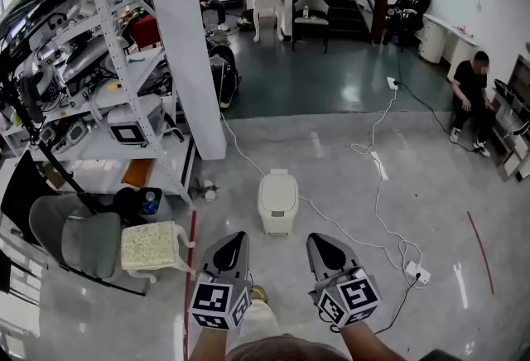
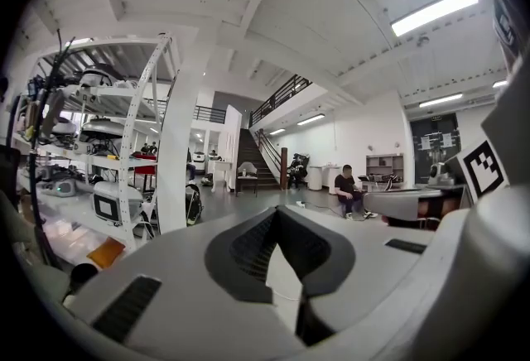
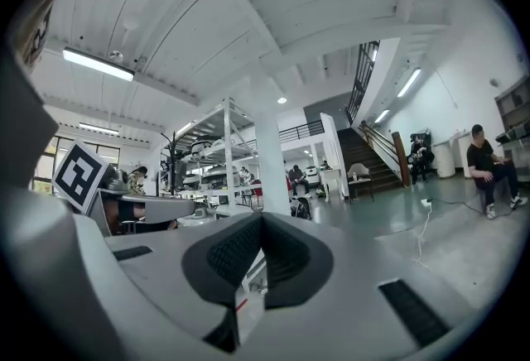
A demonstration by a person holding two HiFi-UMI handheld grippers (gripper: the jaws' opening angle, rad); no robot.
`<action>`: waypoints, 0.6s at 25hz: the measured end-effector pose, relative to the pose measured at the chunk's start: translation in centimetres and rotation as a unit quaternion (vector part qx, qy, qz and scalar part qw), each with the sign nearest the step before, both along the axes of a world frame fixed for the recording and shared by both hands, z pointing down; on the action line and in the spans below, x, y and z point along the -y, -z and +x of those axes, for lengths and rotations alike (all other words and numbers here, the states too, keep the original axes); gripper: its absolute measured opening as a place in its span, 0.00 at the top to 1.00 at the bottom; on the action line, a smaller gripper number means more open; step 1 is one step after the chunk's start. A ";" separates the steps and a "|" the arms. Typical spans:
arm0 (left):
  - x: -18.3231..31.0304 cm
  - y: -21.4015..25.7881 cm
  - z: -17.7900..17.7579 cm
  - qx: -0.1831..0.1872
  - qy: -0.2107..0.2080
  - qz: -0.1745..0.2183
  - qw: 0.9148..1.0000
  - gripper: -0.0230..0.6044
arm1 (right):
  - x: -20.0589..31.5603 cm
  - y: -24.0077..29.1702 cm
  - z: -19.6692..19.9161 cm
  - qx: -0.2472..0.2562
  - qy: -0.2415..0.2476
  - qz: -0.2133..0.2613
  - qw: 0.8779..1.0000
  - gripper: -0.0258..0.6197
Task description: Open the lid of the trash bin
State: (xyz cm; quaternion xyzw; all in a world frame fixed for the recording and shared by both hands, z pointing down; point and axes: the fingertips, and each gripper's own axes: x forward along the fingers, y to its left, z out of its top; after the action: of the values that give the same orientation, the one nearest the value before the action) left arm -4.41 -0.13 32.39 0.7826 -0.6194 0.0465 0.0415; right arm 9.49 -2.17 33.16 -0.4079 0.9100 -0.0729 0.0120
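Left hand-held gripper (image 1: 237, 239) and right hand-held gripper (image 1: 320, 241) side by side low in the head view, each with jaws closed together on nothing. White trash bin (image 1: 277, 206) upright on the floor (image 1: 348, 185) ahead, roughly between the 2, touched by neither, lid (image 1: 278, 183) down.

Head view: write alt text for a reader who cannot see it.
A small white trash bin, lid closed, stands on the floor just ahead of the left gripper and right gripper, both shut and empty. Metal shelves and a white pillar stand at left.
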 end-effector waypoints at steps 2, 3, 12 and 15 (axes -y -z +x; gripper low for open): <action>1.8 -0.2 -0.3 0.000 -0.006 -0.001 1.000 0.97 | 1.6 -0.1 -0.1 -0.002 -0.008 0.000 1.000 0.91; 2.7 -0.4 -0.4 0.000 -0.010 -0.002 1.000 0.97 | 2.5 -0.1 -0.1 -0.003 -0.012 0.000 1.000 0.91; 10.6 -0.9 -3.8 -0.003 -0.040 -0.012 0.999 0.97 | 9.3 -0.6 -3.5 -0.002 -0.038 -0.009 0.999 0.91; 13.3 -0.9 -4.7 -0.005 -0.055 -0.016 0.998 0.97 | 11.6 -0.5 -4.8 0.001 -0.048 -0.012 0.999 0.91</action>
State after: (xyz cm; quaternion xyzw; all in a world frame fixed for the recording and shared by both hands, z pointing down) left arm -9.14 -13.41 33.33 0.8151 -0.5742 0.0543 0.0542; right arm 4.70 -13.73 33.70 -0.4516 0.8883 -0.0833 0.0115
